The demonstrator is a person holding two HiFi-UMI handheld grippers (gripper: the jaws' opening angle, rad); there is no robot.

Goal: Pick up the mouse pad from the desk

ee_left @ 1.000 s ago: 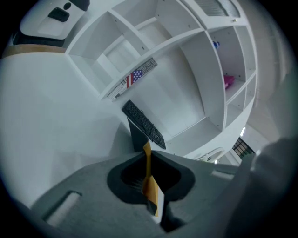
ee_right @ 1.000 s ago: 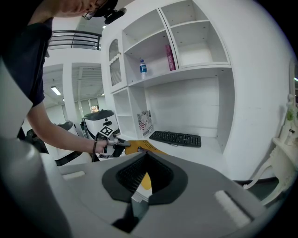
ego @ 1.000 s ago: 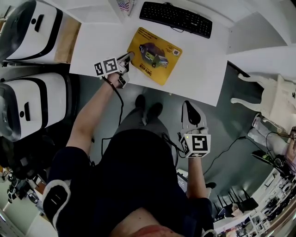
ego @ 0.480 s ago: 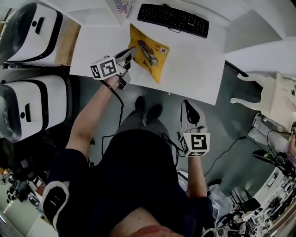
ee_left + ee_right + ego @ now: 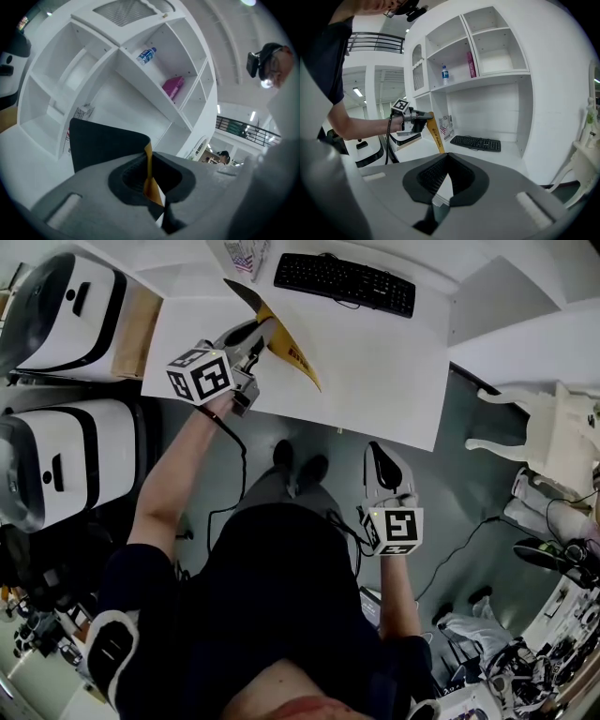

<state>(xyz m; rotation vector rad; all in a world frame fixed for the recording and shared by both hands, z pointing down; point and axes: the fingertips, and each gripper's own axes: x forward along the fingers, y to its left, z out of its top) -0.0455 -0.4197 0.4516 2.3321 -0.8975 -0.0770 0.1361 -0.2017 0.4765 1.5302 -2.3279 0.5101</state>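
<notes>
Since the earlier frames the left hand-held gripper (image 5: 258,334) has risen and rolled. The mouse pad (image 5: 291,357) lay flat on the surface (image 5: 375,371) with its printed face up. It now hangs edge-on from that gripper over the surface's near-left part, in front of the keyboard (image 5: 344,282). Whether its lower corner touches the surface cannot be told. The right hand-held gripper (image 5: 380,456) has hardly moved.

The left gripper's jaws are pinched tight on one edge of the pad. In the left gripper view the thin yellow sheet runs between them and the black underside spreads to the left. The right gripper is held low beside the person's body, off the surface, with its jaws together and nothing between them.

A line of dark lettering runs along the pad's yellow face, too small to read. The leaflet (image 5: 246,251) at the back of the surface carries a flag print and blocks of text, also illegible. The bottle (image 5: 445,74) on the shelf (image 5: 487,77) has a blue label with no readable words. Each marker cube (image 5: 200,374) shows black-and-white squares.

By count there are:
- one mouse pad
- one keyboard
- one leaflet
- two grippers with one cube each
- one bottle and one pink pack (image 5: 470,64) on the shelf
- two white-and-black units (image 5: 70,451) left of the surface
</notes>
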